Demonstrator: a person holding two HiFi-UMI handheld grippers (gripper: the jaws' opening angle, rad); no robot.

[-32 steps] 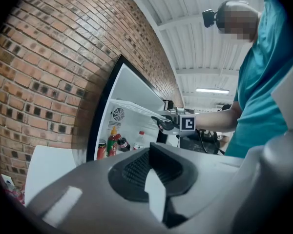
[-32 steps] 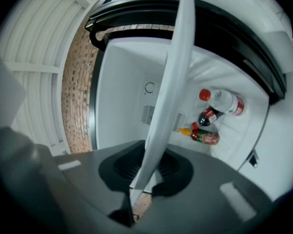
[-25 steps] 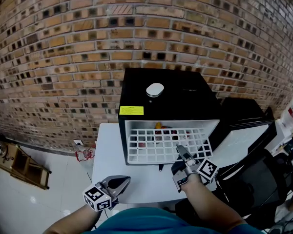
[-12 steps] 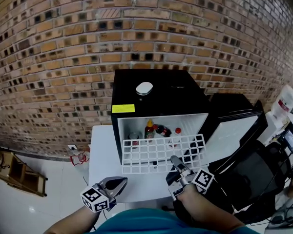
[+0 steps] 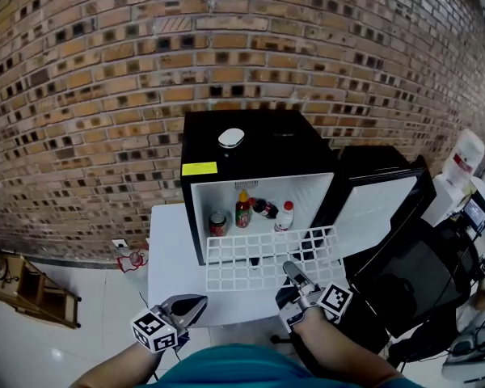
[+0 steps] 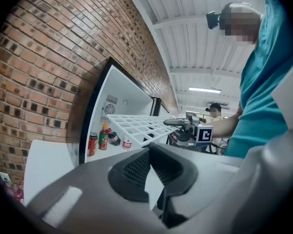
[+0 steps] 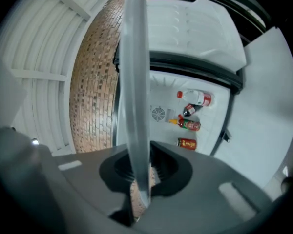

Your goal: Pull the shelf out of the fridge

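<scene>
A white wire shelf (image 5: 271, 257) hangs level in front of the open black mini fridge (image 5: 250, 148), clear of its cavity. My right gripper (image 5: 291, 270) is shut on the shelf's front edge near its right corner. In the right gripper view the shelf (image 7: 136, 82) runs edge-on between the pads of the right gripper (image 7: 141, 172). My left gripper (image 5: 196, 303) hovers low at the left over the table's front edge, shut and holding nothing. The left gripper view shows the left gripper (image 6: 149, 167), and beyond it the shelf (image 6: 136, 126) held by the right gripper (image 6: 173, 123).
Inside the fridge stand a red can (image 5: 218, 223), a sauce bottle (image 5: 242, 210), a dark bottle (image 5: 264, 208) and a white bottle (image 5: 284, 216). The fridge door (image 5: 372, 208) hangs open to the right. The fridge sits on a white table (image 5: 174, 257). A white oval object (image 5: 231, 137) lies on top of the fridge.
The shelf has slid out of the fridge toward me with the right gripper shut on it, uncovering the bottles and can inside. The left gripper has stayed in place.
</scene>
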